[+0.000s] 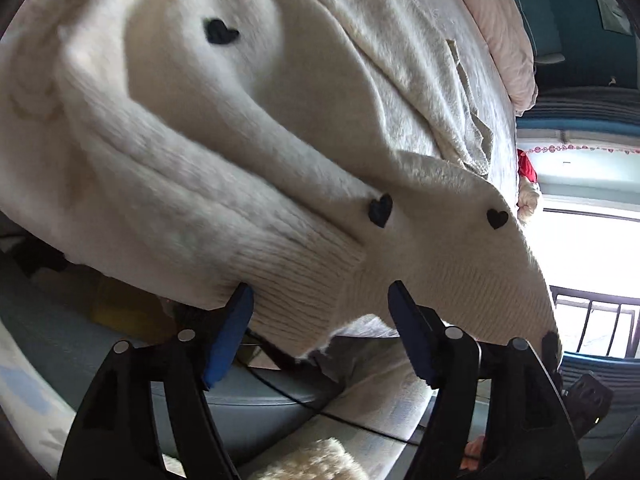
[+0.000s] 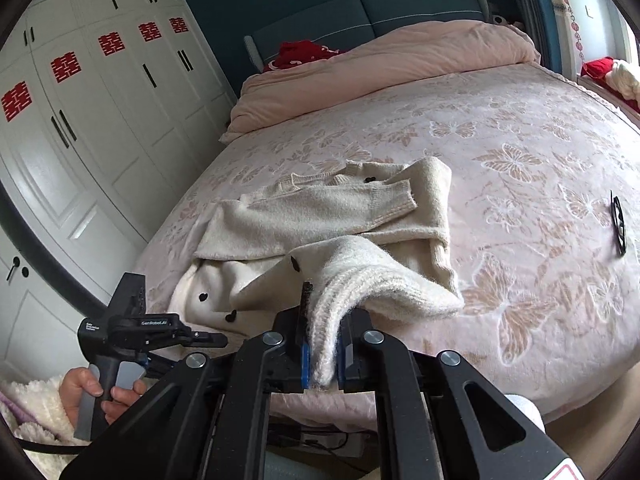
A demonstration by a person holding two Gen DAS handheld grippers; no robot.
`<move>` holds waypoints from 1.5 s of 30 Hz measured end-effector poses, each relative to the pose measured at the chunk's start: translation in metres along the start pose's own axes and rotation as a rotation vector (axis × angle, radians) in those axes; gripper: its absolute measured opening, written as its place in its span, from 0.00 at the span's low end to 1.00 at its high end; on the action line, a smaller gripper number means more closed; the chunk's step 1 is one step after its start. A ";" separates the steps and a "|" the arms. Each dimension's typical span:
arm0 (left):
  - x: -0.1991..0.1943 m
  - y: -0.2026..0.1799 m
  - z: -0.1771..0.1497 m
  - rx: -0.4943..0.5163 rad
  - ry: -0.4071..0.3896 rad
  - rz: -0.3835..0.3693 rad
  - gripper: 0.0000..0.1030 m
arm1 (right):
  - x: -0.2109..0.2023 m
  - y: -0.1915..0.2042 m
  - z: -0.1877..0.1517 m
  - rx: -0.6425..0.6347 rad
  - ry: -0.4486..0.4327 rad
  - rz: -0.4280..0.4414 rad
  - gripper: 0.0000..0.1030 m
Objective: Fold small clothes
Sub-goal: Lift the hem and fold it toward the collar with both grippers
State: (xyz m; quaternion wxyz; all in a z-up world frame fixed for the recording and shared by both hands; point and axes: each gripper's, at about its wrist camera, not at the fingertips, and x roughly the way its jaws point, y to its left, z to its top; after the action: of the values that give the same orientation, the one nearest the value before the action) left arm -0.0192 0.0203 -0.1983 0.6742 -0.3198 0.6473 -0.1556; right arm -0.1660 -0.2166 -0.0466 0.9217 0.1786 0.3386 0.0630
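Right gripper (image 2: 323, 354): its 2 blue-padded fingers are closed tight on a ribbed cuff of the cream sweater (image 2: 320, 216), the knit pinched between the pads and hanging below them. Left gripper (image 1: 320, 312): jaws spread wide, nothing between them; the ribbed sleeve cuff (image 1: 304, 280) sits just ahead of the gap, close to the left pad, contact uncertain. The sweater, with black heart buttons (image 1: 381, 210), lies partly folded on the pink bedspread (image 2: 520, 184), near the bed's front edge.
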 end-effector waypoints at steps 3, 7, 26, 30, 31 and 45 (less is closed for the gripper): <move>0.010 -0.006 0.002 0.023 -0.017 0.000 0.56 | -0.002 -0.001 -0.005 0.000 -0.005 0.001 0.09; -0.001 0.009 0.009 0.014 -0.051 -0.086 0.00 | -0.008 -0.003 -0.011 0.008 -0.016 0.005 0.09; -0.023 0.042 0.034 -0.243 -0.027 0.082 0.66 | -0.008 -0.007 -0.023 0.014 0.007 0.007 0.09; -0.023 0.069 0.029 -0.312 0.008 0.002 0.13 | -0.007 -0.009 -0.024 0.020 0.009 0.007 0.09; -0.031 0.074 0.025 -0.309 -0.006 -0.009 0.12 | -0.008 -0.010 -0.025 0.019 0.012 0.004 0.09; -0.183 -0.005 0.081 -0.009 -0.321 -0.265 0.11 | -0.005 -0.010 0.081 -0.018 -0.169 0.060 0.09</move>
State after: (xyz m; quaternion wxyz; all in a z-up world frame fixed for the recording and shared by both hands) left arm 0.0401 0.1496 -0.0570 0.7407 -0.4260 0.4847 -0.1870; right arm -0.1177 -0.2501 0.0104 0.9461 0.1852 0.2538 0.0781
